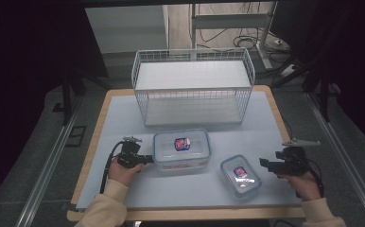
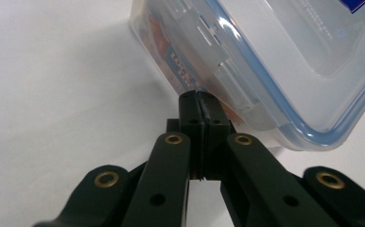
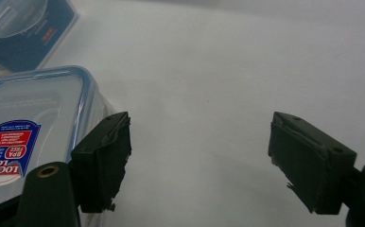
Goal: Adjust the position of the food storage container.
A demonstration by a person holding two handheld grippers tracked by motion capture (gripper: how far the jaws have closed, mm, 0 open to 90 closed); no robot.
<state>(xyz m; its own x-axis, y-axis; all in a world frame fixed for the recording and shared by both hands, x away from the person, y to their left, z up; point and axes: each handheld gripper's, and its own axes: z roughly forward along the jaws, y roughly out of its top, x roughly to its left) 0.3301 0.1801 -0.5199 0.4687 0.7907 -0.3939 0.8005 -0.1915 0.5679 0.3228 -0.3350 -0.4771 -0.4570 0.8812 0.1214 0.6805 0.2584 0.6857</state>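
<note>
A: What writing can you read on the containers?

B: On the small food container [image 3: 24,137], in the right gripper view, the red, white and blue lid sticker reads "LOCK", with "BPA FREE" on a red patch above it. The print runs upside down there. The large food container [image 1: 181,150] carries a sticker of the same colours on its lid, too small to read in the high view. In the left gripper view, an orange-and-blue label shows through its clear wall, blurred beyond reading.

A: Where do they sit?

B: Both rest on the pale blue surface [image 1: 124,118]. The large one lies near the middle, just in front of the white wire basket [image 1: 193,85]. The small one sits nearer and to the right of it, apart from it.

A: And the tongs?

B: The left tongs [image 1: 147,159] are pressed fully together, with nothing between them, their tips right at the left wall of the large container, below a lid clasp. The right tongs [image 3: 199,158] stand wide, level above the bare surface, just right of the small container; one jaw sits close beside its corner.
</note>
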